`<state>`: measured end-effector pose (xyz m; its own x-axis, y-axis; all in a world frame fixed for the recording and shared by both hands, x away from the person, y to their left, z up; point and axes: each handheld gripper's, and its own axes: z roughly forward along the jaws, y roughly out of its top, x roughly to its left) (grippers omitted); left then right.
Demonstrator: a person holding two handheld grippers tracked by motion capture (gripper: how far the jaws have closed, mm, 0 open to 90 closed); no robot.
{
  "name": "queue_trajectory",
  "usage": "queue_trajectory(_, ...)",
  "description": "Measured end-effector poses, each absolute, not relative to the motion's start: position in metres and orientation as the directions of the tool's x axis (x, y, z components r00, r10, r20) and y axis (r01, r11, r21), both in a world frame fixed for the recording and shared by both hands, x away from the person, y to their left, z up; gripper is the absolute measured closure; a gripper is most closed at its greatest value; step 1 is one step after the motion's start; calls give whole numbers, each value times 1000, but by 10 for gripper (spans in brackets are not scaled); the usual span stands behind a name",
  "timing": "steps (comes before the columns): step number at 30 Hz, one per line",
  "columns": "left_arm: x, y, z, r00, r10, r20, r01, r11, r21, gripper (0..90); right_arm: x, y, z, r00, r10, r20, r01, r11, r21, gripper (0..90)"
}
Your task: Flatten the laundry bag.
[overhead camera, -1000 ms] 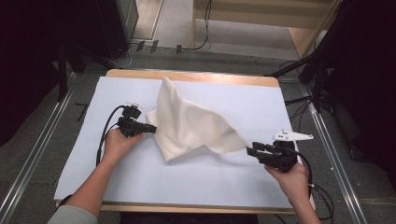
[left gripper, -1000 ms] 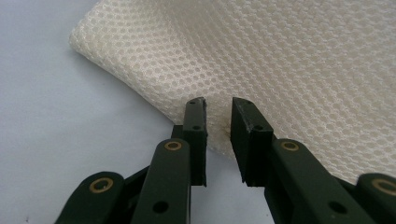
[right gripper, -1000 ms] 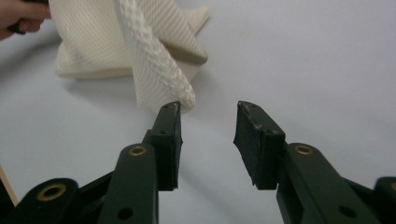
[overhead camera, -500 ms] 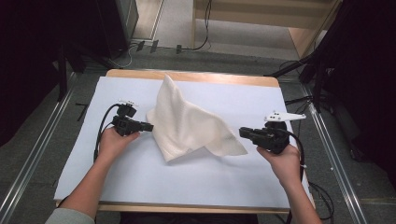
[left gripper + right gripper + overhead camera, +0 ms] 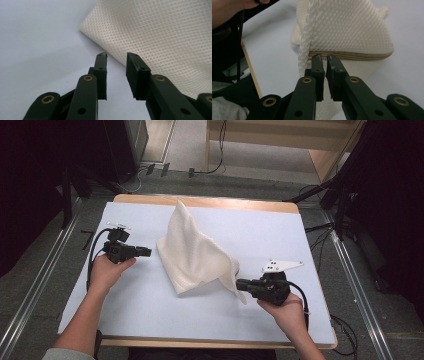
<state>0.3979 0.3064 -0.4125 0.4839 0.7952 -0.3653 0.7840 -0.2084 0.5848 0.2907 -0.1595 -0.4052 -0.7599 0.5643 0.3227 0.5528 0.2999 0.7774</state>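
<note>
Cloth [image 5: 197, 255] sits mid tabletop [image 5: 300, 240], bunched up. Right tool [image 5: 239, 284] nearly shut, pinching its near corner. Left tool [image 5: 148, 251] beside cloth, just been opening, nothing in it. Lift slow, w/ both.

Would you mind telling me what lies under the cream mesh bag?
The cream mesh bag rests on the pale blue table cover. Whatever lies beneath its folds or inside is covered.

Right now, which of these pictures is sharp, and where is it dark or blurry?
High view: soft overall, the white cloth evenly lit, the floor around the table dark. Left gripper view: the cloth's weave crisp, the near jaws slightly soft. Right gripper view: the mesh and tan seam sharp, the bottom left corner dim.
</note>
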Motion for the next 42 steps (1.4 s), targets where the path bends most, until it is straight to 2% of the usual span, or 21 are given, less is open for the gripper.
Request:
queue_trajectory(3, 397, 309, -411, 481, 795, -369, 784, -202, 587, 710, 289, -155, -408, -766, 564, 308, 549, 324, 771, 860)
queue_trajectory(6, 396, 313, -410, 476, 795, -376, 785, -192, 589, 707, 296, -156, -403, -763, 581, 284, 539, 329, 776, 896)
queue_trajectory(13, 397, 312, -408, 476, 791, -384, 786, -187, 590, 717, 338, -171, -371, -719, 646, 258, 532, 273, 802, 900)
queue_trajectory(18, 396, 311, -406, 484, 787, -384, 782, -192, 592, 729, 361, -152, -362, -736, 607, 301, 537, 252, 805, 900)
queue_trajectory(20, 395, 313, -404, 483, 785, -387, 781, -187, 596, 728, 366, -128, -361, -772, 556, 309, 521, 275, 808, 900)
queue_trajectory(27, 390, 320, -396, 478, 793, -378, 774, -177, 608, 716, 342, -86, -371, -843, 458, 283, 473, 377, 796, 900)
queue_trajectory(34, 386, 331, -389, 473, 793, -383, 765, -154, 626, 691, 313, -72, -387, -873, 385, 298, 450, 404, 796, 900)
queue_trajectory(42, 384, 352, -387, 441, 798, -410, 767, -98, 635, 685, 296, -64, -407, -881, 353, 316, 457, 457, 763, 900)
